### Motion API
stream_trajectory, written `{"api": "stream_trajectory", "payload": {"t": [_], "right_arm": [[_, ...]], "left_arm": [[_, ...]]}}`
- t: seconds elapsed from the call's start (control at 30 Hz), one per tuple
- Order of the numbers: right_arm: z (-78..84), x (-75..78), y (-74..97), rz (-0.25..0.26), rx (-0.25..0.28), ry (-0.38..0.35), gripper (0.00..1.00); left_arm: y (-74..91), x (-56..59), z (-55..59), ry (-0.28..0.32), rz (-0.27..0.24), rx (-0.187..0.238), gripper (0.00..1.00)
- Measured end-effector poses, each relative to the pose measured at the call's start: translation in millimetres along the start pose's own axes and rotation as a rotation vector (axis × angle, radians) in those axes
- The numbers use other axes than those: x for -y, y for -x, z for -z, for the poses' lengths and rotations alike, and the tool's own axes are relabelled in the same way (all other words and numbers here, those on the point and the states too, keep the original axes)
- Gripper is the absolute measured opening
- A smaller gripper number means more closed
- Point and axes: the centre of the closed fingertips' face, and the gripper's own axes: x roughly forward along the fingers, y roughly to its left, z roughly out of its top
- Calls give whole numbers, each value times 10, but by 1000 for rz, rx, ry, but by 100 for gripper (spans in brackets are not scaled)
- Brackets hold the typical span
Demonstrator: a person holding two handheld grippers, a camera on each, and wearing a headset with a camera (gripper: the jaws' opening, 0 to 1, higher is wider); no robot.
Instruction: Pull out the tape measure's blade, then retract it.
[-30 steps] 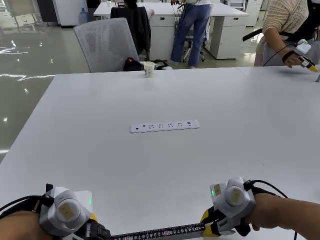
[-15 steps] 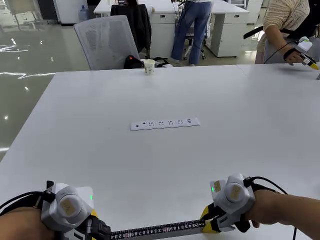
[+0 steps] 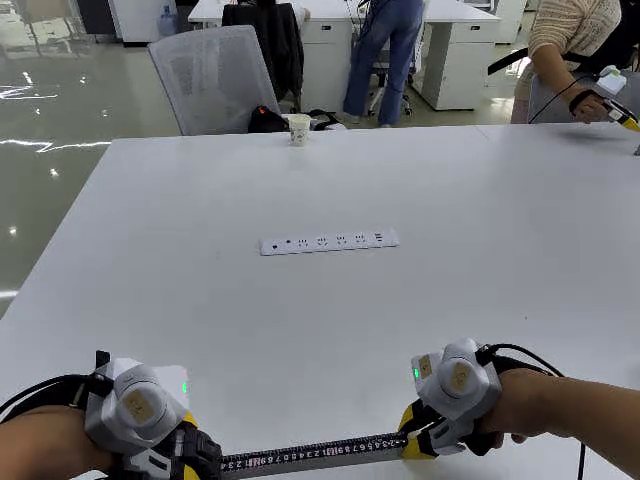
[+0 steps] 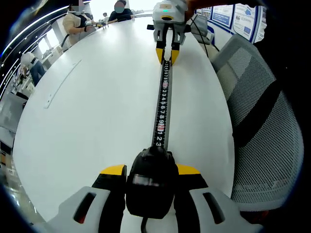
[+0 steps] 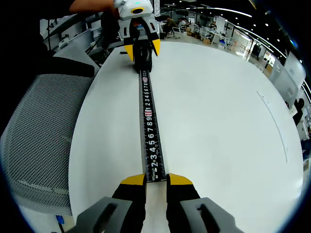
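Clamping case, left gripper faces right gripper pinching blade; cup contents unclear.

At the near edge of the white counter the left claw grips the black tape measure case; its blade runs out flat to the right claw, which pinches its end; a power strip lies mid-counter, well apart; a paper cup stands at the far edge, before a grey chair.
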Motion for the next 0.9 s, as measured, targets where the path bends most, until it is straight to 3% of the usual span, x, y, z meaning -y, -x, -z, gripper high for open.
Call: {"api": "stream_trajectory", "payload": {"t": [0.1,0.33,0.63,0.9], "right_arm": [[8,-6,-8,9,-21,36,13],[-14,14,43,18,-11,6,14],[-14,-4,107,8,-17,0,18],[18,-26,148,2,-38,18,20]], "left_arm": [[23,-5,-4,25,2,-1,33],[74,-13,76,38,8,-26,34],[141,-41,92,67,3,-7,40],[167,-2,106,97,29,0,47]]}}
